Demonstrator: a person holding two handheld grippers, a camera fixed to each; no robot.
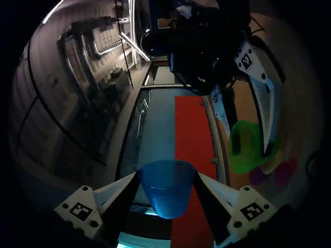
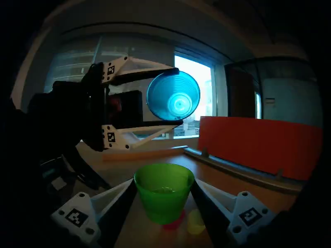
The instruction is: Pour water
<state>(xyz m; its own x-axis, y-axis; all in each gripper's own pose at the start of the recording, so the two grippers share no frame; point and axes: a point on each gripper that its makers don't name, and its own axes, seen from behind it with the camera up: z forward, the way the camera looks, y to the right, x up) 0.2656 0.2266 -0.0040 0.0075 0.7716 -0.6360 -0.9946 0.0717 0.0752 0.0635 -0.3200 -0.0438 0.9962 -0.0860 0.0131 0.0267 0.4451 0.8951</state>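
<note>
A translucent blue cup [image 1: 166, 196] sits between the fingers of my left gripper [image 1: 166, 182], which is shut on it. In the right gripper view this blue cup [image 2: 173, 96] lies tipped on its side, mouth toward the camera, held by the left gripper [image 2: 169, 97] above and behind the green cup. My right gripper [image 2: 163, 186] is shut on the upright green cup [image 2: 164, 198] just over the table. The left gripper view shows that green cup [image 1: 245, 149] in the right gripper [image 1: 249, 149] at the right. I see no stream of water.
A wooden table [image 2: 231, 182] carries an orange-red panel [image 2: 260, 144] along a rail at the right. Small red [image 2: 176, 224] and yellow [image 2: 195, 222] round pieces lie under the green cup. A dark-sleeved hand [image 2: 62, 115] holds the left gripper. A bright window [image 2: 198, 78] is behind.
</note>
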